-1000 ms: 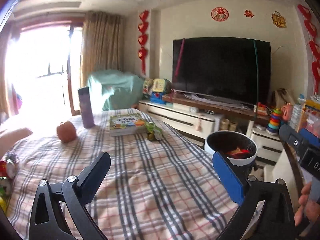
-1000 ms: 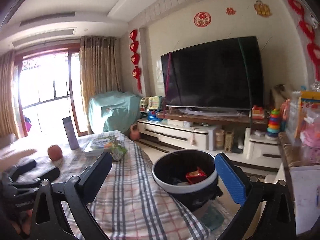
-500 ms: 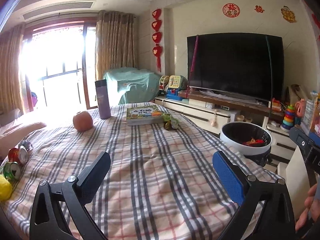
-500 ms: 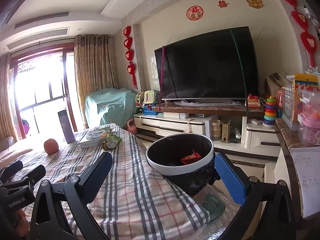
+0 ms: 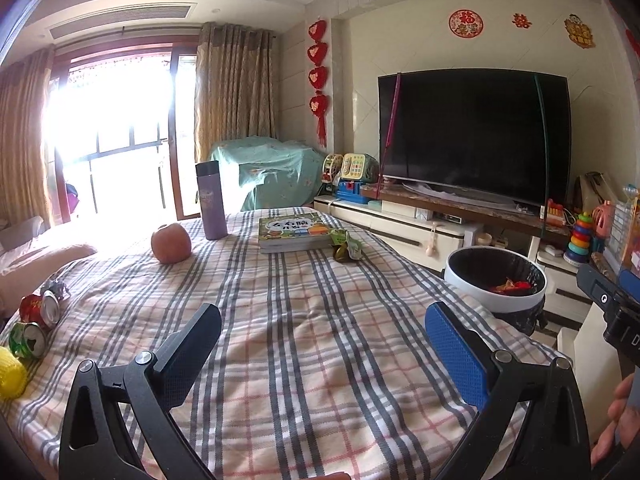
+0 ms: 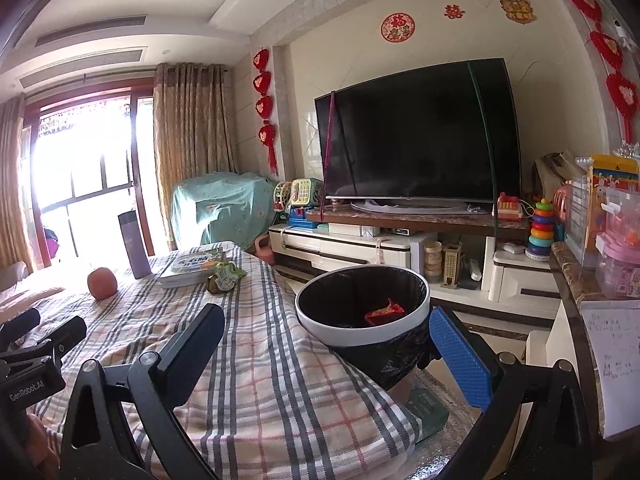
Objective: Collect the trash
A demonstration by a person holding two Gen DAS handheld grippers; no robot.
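A white-rimmed bin lined with a black bag stands at the table's right edge, with a red wrapper inside; it also shows in the left wrist view. A crumpled green wrapper lies by a book. Two crushed cans, one red and one green, lie at the table's left edge. My left gripper is open and empty above the plaid tablecloth. My right gripper is open and empty, just in front of the bin.
An apple, a purple flask and a picture book stand at the table's far end. A yellow thing lies at the left edge. A TV on a low cabinet and toys line the far wall.
Both grippers have pulled back and tilted up. The left view now takes in more of the table, including the cans at the left edge. Both stay open and empty.
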